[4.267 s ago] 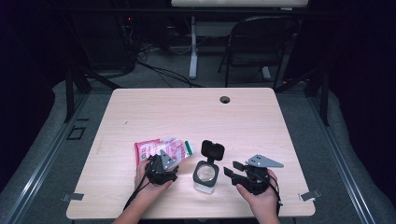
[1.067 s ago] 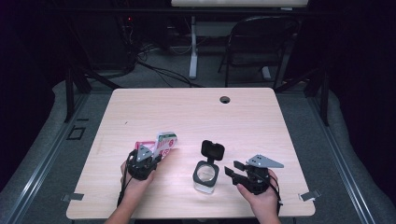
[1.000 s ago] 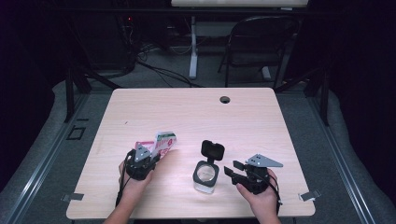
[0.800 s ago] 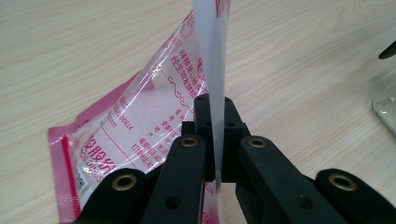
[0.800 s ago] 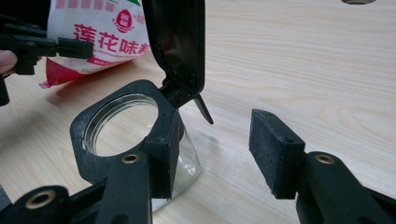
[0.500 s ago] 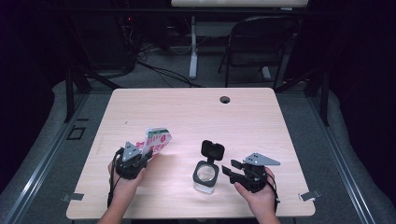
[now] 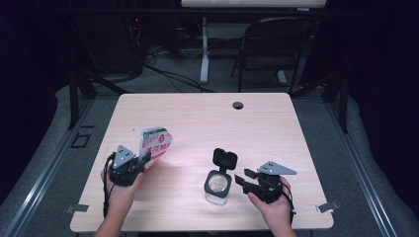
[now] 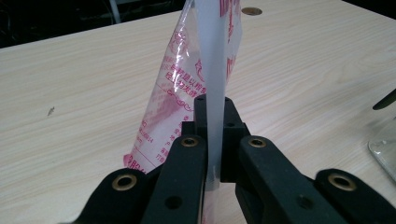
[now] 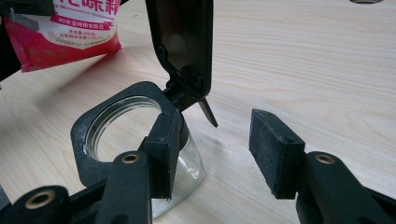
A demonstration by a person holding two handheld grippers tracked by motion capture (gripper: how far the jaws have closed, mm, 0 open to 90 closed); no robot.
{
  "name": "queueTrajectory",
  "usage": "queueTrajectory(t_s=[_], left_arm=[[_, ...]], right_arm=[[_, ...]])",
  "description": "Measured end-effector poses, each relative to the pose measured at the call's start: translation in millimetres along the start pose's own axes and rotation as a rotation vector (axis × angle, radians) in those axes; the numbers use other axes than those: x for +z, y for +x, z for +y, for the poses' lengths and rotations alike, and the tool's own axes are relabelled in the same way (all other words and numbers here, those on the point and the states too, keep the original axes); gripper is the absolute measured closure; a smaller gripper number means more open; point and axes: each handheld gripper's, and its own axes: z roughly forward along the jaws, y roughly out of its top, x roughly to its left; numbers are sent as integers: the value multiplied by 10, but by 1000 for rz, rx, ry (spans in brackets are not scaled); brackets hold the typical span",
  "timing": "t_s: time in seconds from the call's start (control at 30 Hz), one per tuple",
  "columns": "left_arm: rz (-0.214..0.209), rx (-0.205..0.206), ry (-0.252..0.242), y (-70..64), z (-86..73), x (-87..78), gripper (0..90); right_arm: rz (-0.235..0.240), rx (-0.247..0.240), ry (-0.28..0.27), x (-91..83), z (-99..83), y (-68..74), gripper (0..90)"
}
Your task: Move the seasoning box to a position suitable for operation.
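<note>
Left gripper (image 7: pixel 143 162), held in the person's left hand (image 7: pixel 118 185) near the table's front-left: jaws clamped on the sealed edge of a red-and-white printed plastic sachet (image 7: pixel 155 144), lifted clear of the pale wooden table (image 7: pixel 276 128) and standing roughly upright, tilted a little. In the left gripper view the white seam strip (image 8: pixel 211 84) runs straight down between the jaws.

Handling, as I judge it: the sachet looks light, thin and floppy, with slick film. The flat seam is the sensible place to hold, since the belly would slide or crumple (contents cannot be made out).

Small clear glass jar with a black square collar and a black flip lid (image 7: pixel 219 183) sits on the table just left of the right gripper (image 7: pixel 243 179); lid up, mouth open. Glass: rigid, breakable, likely to tip if nudged.

Right gripper, in the right hand (image 7: pixel 272 205), level and low, pointing at the jar. Jaws apart, holding nothing; in the right gripper view one pad (image 9: pixel 162 154) lies against the jar's side, the other stands off.
</note>
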Motion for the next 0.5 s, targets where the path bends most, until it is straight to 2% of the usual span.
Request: queueTrajectory(t_s=[0.3, 0.5], left_arm=[[31, -1, -52, 39, 100, -161, 900], [19, -4, -73, 47, 146, -233, 900]], right_arm=[[-1, 0, 0, -3, 1, -2, 529], [1, 0, -4, -2, 3, -5, 534]])
